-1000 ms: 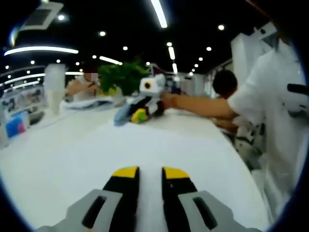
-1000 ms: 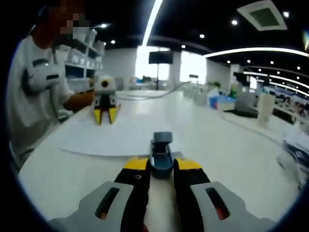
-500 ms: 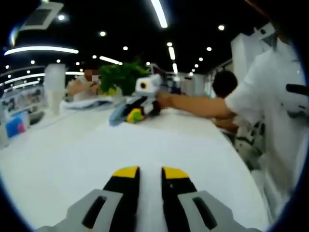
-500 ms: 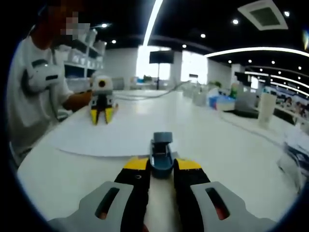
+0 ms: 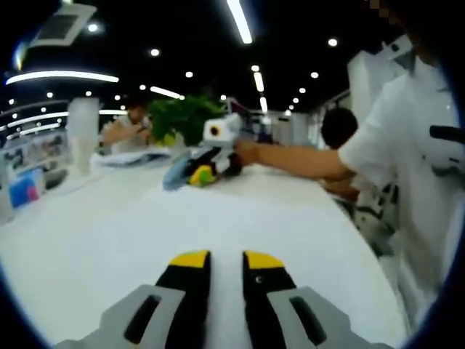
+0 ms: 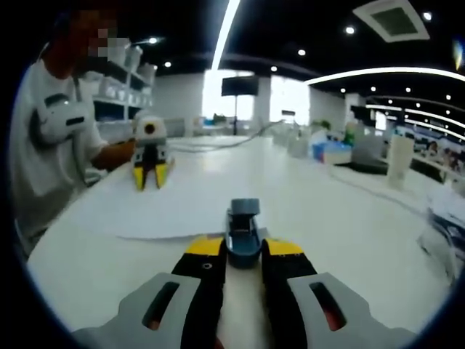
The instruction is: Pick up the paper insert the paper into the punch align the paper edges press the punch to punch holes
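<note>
A large white sheet of paper [image 5: 240, 218] lies flat on the white table [image 5: 58, 240]. My left gripper [image 5: 227, 259] sits low over its near part, jaws a narrow gap apart with only paper showing between them. At the sheet's far end my right gripper [image 5: 193, 174] is shut on a blue-grey hole punch [image 5: 176, 171]. In the right gripper view the punch [image 6: 243, 225] stands between the yellow tips of my right gripper [image 6: 243, 248], facing the paper [image 6: 167, 207]. The left gripper [image 6: 148, 177] rests tips-down on the sheet's far edge.
A person in a white shirt [image 5: 414, 160] stands along the table's edge, also seen in the right gripper view [image 6: 51, 145]. A green plant [image 5: 185, 116] and a seated person [image 5: 127, 131] are beyond the punch. A blue box [image 6: 334, 154] and a white cup [image 6: 399, 160] stand farther along the table.
In the left gripper view the right gripper with the punch has drifted a little left. In the right gripper view the left gripper has slid slightly left on the paper.
</note>
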The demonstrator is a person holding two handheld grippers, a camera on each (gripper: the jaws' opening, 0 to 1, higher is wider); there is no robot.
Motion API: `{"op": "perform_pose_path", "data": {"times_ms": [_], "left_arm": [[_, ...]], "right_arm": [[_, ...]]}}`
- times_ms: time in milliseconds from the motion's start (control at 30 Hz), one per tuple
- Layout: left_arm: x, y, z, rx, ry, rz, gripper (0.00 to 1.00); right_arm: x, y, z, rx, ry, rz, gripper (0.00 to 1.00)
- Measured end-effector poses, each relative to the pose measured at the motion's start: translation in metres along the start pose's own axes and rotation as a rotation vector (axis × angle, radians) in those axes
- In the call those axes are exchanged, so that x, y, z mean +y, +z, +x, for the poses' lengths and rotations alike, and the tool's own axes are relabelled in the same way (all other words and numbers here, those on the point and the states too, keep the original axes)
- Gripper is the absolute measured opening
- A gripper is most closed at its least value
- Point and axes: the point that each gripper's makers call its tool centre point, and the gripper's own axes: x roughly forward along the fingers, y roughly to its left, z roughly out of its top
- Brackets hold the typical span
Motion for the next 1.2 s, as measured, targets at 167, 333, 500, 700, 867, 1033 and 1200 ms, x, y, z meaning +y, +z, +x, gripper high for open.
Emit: {"op": "perform_pose_path", "data": {"times_ms": [167,333,500,700,867,1033,1200], "left_arm": [[-0.005,0.002,0.000,-0.016,-0.029,-0.017,0.37],[-0.002,0.006,-0.002,-0.036,-0.022,-0.040,0.48],[0.008,0.021,-0.006,-0.090,0.010,-0.051,0.53],[0.032,0.033,-0.007,-0.135,0.093,-0.058,0.50],[0.039,0.025,-0.002,-0.102,0.125,-0.033,0.50],[0.038,0.014,0.001,-0.058,0.140,-0.004,0.51],[0.036,0.005,0.005,-0.006,0.141,0.029,0.51]], "right_arm": [[0.003,-0.007,-0.006,0.013,-0.049,0.027,0.28],[0.003,-0.008,-0.018,0.002,-0.146,0.040,0.34],[-0.005,-0.006,-0.039,-0.033,-0.376,0.084,0.36],[-0.008,-0.001,-0.048,-0.071,-0.572,0.157,0.24],[-0.024,0.003,-0.053,-0.093,-0.754,0.188,0.20],[-0.038,-0.007,-0.065,-0.066,-0.903,0.265,0.20],[-0.038,-0.013,-0.057,-0.008,-0.972,0.275,0.21]]}}
